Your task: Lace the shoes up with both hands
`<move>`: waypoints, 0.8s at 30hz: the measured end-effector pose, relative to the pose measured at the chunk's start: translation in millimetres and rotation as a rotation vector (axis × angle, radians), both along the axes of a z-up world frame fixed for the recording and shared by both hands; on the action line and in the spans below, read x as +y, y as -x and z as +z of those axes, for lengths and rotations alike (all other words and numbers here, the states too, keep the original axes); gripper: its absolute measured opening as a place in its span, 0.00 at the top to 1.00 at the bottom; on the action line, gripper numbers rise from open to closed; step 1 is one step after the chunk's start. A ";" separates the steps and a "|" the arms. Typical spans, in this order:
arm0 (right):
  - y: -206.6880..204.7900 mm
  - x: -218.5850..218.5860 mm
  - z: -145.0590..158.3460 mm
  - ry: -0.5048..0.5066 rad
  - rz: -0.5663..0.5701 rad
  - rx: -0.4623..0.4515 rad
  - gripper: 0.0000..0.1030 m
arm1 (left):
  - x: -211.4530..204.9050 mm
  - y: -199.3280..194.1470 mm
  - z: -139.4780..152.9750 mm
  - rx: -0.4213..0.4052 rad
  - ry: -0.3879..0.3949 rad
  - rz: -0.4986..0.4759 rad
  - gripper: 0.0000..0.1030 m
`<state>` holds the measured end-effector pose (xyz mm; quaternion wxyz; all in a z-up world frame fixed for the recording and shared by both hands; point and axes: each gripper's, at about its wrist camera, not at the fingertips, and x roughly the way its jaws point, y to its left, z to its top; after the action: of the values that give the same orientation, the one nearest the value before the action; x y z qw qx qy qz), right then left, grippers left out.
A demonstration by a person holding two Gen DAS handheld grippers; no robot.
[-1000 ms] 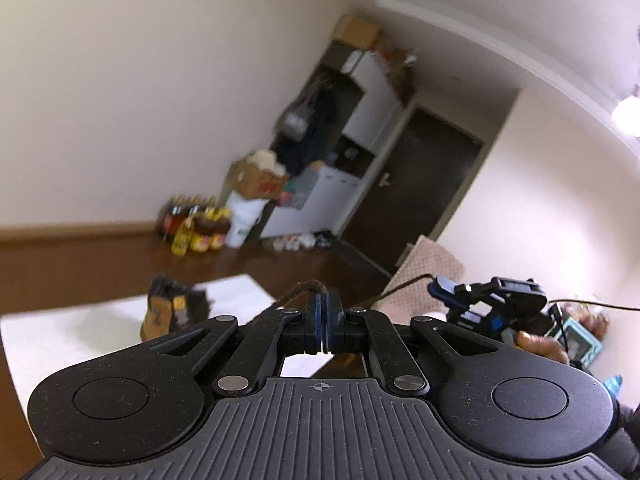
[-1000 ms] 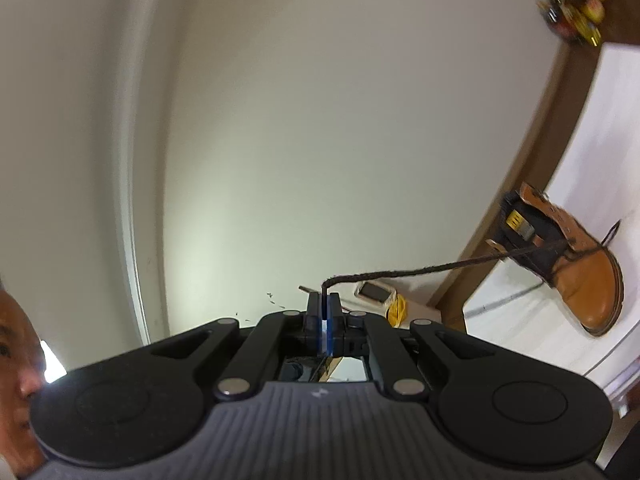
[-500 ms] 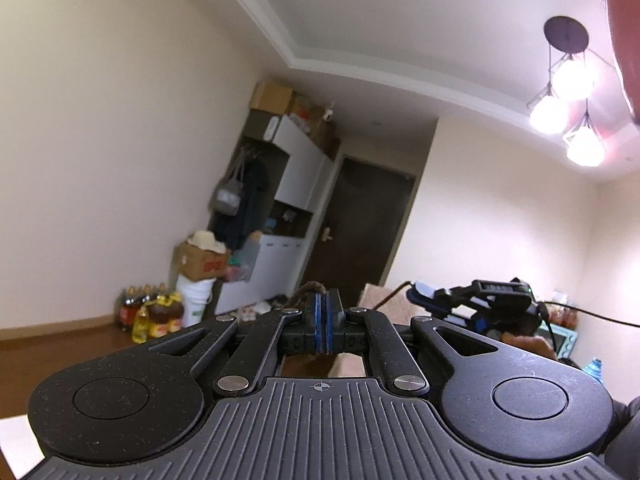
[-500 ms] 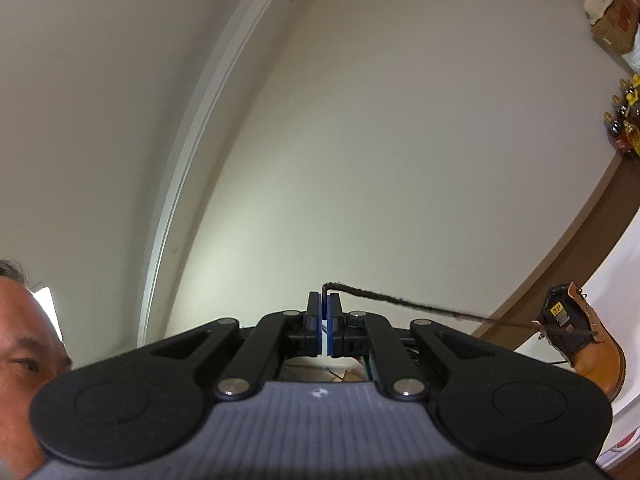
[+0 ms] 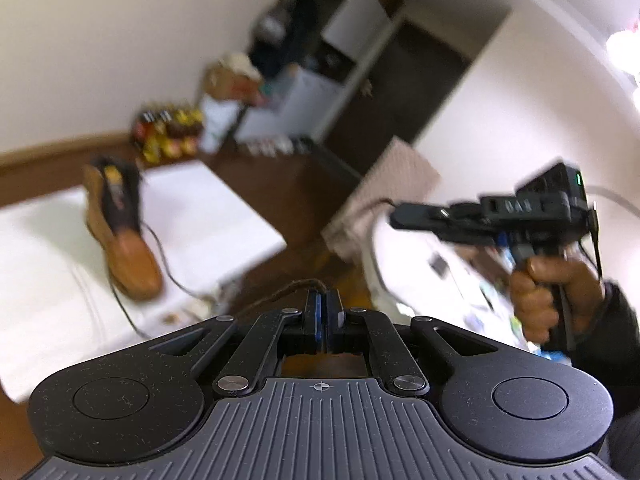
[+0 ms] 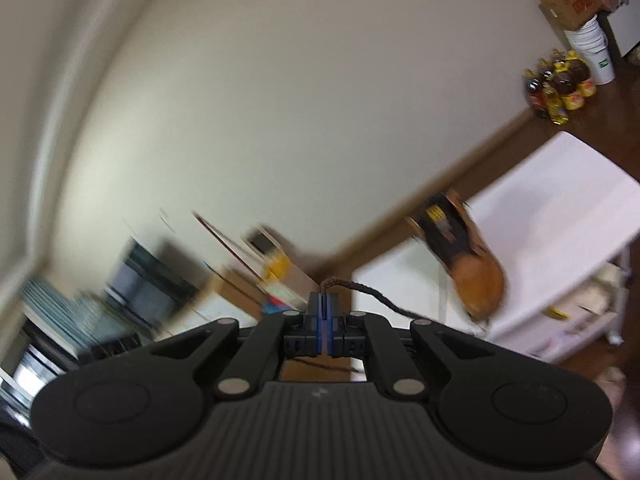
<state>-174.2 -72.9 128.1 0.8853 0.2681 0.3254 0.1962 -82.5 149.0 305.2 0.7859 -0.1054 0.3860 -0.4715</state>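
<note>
Desk (image 5: 224,216) first: your white rectangular desk carries the tan leather lace-up boot (image 5: 124,236) near its left side, toe pointing toward you. Dark brown braided lace (image 5: 160,252) trails from the boot across the desk edge. Your left claw (image 5: 323,300) is pressed together, pinching one lace end. Your right claw (image 6: 323,304) pinches the other lace end (image 6: 372,294), which runs off right toward the boot.

The tan leather boot (image 6: 472,272) is smeared by motion blur; clutter left of it cannot be made out.
</note>
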 end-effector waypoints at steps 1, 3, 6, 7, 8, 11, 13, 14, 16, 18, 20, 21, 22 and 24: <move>3.7 0.1 -1.9 0.044 0.008 0.014 0.97 | -10.6 2.1 -4.7 0.004 -0.015 -0.028 0.98; 11.1 0.2 -5.6 0.132 0.024 0.042 0.97 | -19.7 8.4 -13.2 0.018 -0.029 -0.070 0.98; 24.0 9.7 -24.4 0.222 0.027 0.098 0.97 | -28.5 13.7 -27.4 0.042 -0.047 -0.114 0.98; 30.7 9.8 -26.8 0.242 0.022 0.119 0.97 | -31.2 15.1 -30.7 0.053 -0.050 -0.127 0.98; 37.4 9.9 -29.2 0.260 0.016 0.141 0.97 | -35.4 16.8 -34.3 0.065 -0.055 -0.145 0.98; 63.2 -3.6 -22.1 0.290 -0.004 0.196 0.97 | -41.8 18.6 -41.2 0.083 -0.067 -0.190 0.98; 78.3 -16.0 -15.5 0.294 -0.015 0.223 0.97 | -49.7 15.7 -44.6 0.092 -0.074 -0.216 0.98; 79.4 -22.5 -11.4 0.304 -0.017 0.228 0.97 | -48.7 15.9 -46.3 0.097 -0.074 -0.216 0.98; 81.7 -28.2 -13.1 0.313 -0.013 0.231 0.97 | -45.0 11.7 -49.0 0.102 -0.076 -0.201 0.98; 72.4 -30.4 -14.4 0.321 -0.002 0.230 0.97 | -44.0 3.8 -50.3 0.102 -0.079 -0.183 0.98; 65.1 -32.3 -15.2 0.323 0.011 0.224 0.97 | -32.4 2.9 -41.2 0.092 -0.081 -0.152 0.98; 58.7 -33.0 -15.5 0.322 0.019 0.220 0.97 | -28.3 -3.1 -39.9 0.082 -0.083 -0.131 0.98; 53.7 -34.8 -14.8 0.325 0.027 0.215 0.97 | -24.6 -7.0 -38.2 0.075 -0.086 -0.116 0.98; 40.7 -36.5 -11.7 0.335 0.044 0.207 0.97 | -9.2 -19.0 -24.8 0.036 -0.108 -0.057 0.98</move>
<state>-214.9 -109.3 116.4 0.8748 0.1287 0.4486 0.1301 -63.4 139.8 280.4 0.7697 -0.0603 0.4277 -0.4701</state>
